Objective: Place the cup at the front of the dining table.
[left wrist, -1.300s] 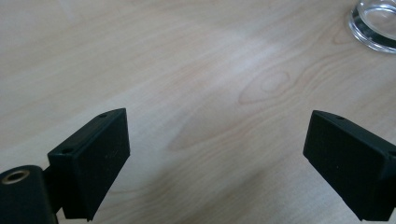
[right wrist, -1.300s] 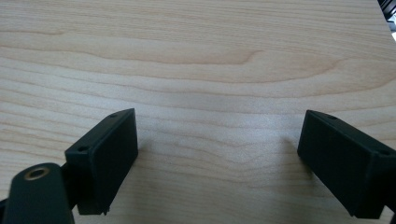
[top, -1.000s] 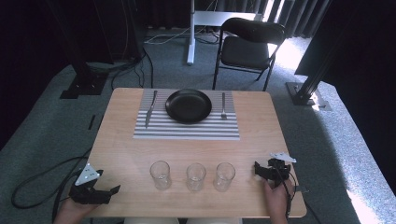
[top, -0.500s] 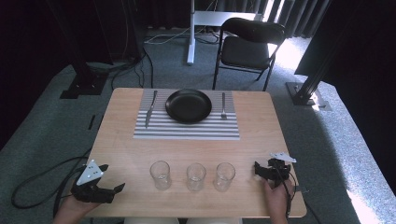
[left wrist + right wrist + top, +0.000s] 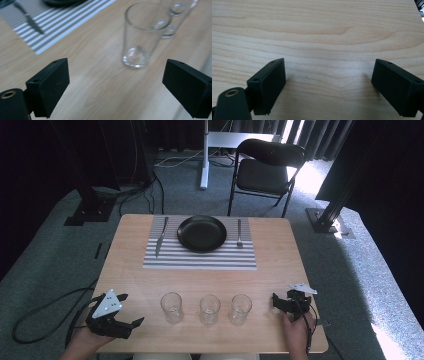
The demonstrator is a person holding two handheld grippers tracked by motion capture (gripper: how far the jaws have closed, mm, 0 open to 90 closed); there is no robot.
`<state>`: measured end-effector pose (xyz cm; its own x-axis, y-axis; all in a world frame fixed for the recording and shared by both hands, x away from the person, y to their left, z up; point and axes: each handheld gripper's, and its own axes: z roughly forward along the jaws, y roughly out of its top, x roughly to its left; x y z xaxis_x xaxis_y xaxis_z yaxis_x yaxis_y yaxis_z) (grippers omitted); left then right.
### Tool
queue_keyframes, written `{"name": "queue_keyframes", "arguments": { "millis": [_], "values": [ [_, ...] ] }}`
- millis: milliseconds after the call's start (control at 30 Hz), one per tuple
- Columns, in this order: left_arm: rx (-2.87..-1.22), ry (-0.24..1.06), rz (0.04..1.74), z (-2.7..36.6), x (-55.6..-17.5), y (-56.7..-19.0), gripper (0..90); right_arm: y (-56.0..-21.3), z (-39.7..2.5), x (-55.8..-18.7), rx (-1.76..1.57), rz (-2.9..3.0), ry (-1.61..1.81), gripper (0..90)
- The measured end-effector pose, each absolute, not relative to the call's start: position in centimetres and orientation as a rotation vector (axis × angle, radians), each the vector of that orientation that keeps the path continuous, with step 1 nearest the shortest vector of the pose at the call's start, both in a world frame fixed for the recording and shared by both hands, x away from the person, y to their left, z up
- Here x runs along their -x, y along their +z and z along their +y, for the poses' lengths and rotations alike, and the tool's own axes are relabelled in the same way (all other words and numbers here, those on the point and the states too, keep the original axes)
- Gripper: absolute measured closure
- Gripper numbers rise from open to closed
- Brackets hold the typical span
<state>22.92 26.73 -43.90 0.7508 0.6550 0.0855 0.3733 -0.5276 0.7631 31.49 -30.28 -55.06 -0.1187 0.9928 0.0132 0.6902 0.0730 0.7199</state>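
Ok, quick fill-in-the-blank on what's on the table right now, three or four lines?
1. The row near the person holds ____ empty glasses.
2. The black plate sits on a ____ placemat.
3. The knife lies to the plate's ____ in the high view.
4. The left gripper has its jaws ____.

Missing words: three; striped; left; open

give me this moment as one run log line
left gripper: open, facing nearest glass | right gripper: open, over bare table | glasses upright
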Motion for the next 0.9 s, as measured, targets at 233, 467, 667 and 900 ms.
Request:
{"name": "queue_keyframes", "arguments": {
  "millis": [233,467,667,900],
  "values": [
    [-2.146,0.439,0.704,25.7,-22.9,-42.6,7.7,-55.1,-30.3,-31.5,-1.664,1.864,0.807,11.6],
    [-2.165,0.447,0.646,24.1,-23.0,-41.5,7.7,-55.1,-30.3,-31.5,-1.664,1.864,0.806,11.6],
    [-2.179,0.398,0.61,22.9,-23.5,-41.0,7.7,-55.1,-30.3,-31.5,-1.664,1.864,0.806,11.6],
    [-2.21,0.389,0.563,20.8,-23.7,-40.5,7.7,-55.1,-30.3,-31.5,-1.664,1.864,0.807,11.6]
  ]
}}
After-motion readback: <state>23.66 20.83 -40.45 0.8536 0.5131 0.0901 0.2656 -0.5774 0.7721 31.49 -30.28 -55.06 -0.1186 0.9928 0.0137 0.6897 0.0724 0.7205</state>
